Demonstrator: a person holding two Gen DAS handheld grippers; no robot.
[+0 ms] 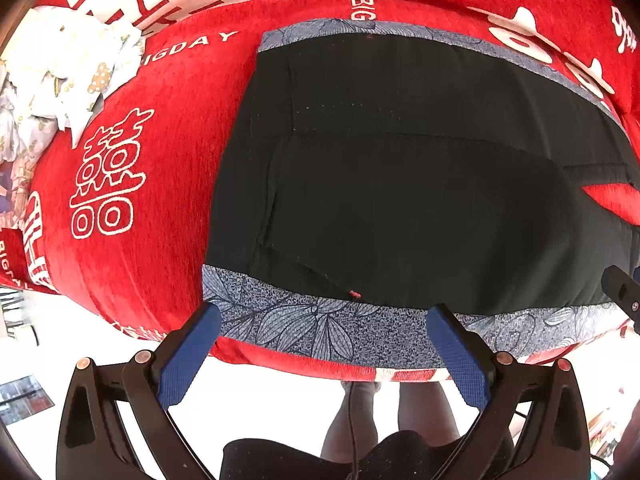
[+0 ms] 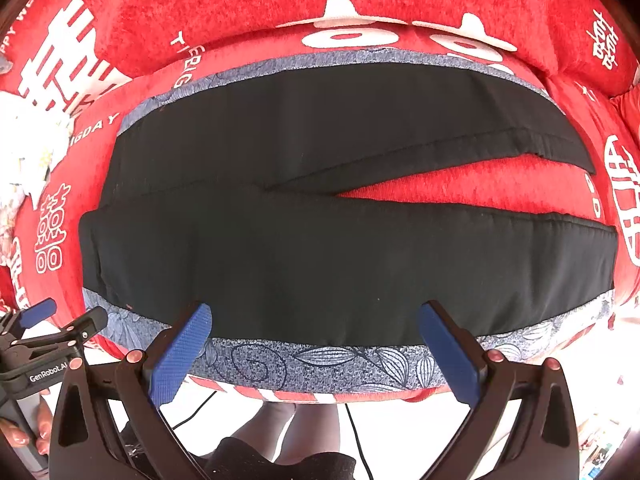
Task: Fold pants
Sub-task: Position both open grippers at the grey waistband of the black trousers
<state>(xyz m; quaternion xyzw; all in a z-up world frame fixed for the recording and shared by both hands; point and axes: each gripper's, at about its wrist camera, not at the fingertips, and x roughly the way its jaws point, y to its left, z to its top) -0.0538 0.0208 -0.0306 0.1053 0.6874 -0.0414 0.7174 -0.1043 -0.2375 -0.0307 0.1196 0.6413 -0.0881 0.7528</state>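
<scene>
Two open grippers, left gripper (image 1: pixel 324 316) and right gripper (image 2: pixel 316 314), flank flat pants (image 2: pixel 320 248).

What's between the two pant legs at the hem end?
Bare red blanket shows in the wedge between the black pants' legs, clearest in the right wrist view.

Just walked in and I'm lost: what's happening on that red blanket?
A person holds a tool in each hand over black pants spread flat on a red blanket with white lettering. The pants have blue-grey patterned bands along both long edges, and the two legs lie slightly apart. The left tool and right tool are both open at the near patterned band, gripping nothing. No fold has been made yet.
</scene>
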